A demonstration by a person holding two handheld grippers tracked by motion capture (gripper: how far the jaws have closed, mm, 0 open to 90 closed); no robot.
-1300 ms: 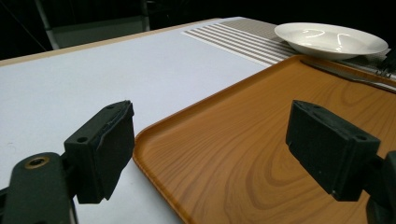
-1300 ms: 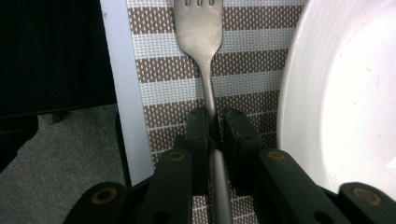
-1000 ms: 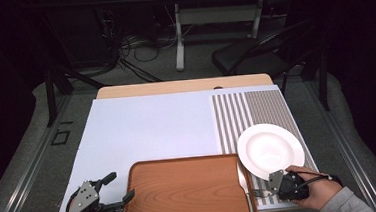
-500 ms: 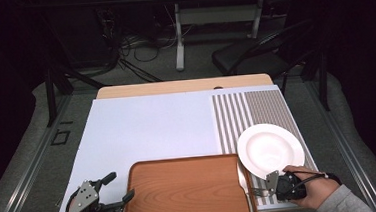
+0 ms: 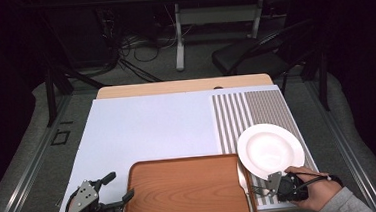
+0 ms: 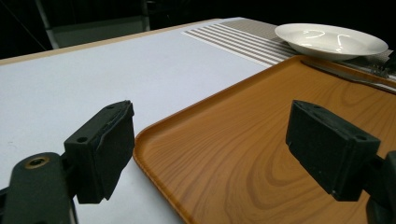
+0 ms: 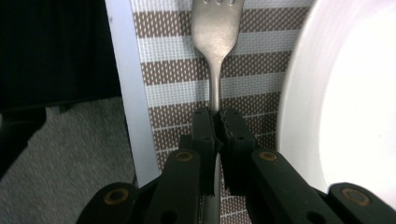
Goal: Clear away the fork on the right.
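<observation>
My right gripper [image 7: 215,121] is shut on the handle of a silver fork [image 7: 215,28]. The fork lies over the brown-striped placemat [image 7: 177,70], tines pointing away from me, just beside the white plate [image 7: 345,93]. In the high view that gripper [image 5: 272,185] is at the table's near right corner, below the plate [image 5: 270,149], with the fork [image 5: 257,187] pointing left toward the tray. My left gripper [image 5: 117,187] stands open at the near left corner of the wooden tray [image 5: 187,191]. Its jaws [image 6: 210,149] straddle the tray's corner [image 6: 261,140] without touching it.
A thin silver utensil [image 6: 345,77], perhaps a knife, lies along the tray's right edge next to the plate [image 6: 331,39]. A pale mat [image 5: 152,128] covers the table, with the striped placemat [image 5: 256,111] at its right. Dark floor, cables and a chair lie beyond the far edge.
</observation>
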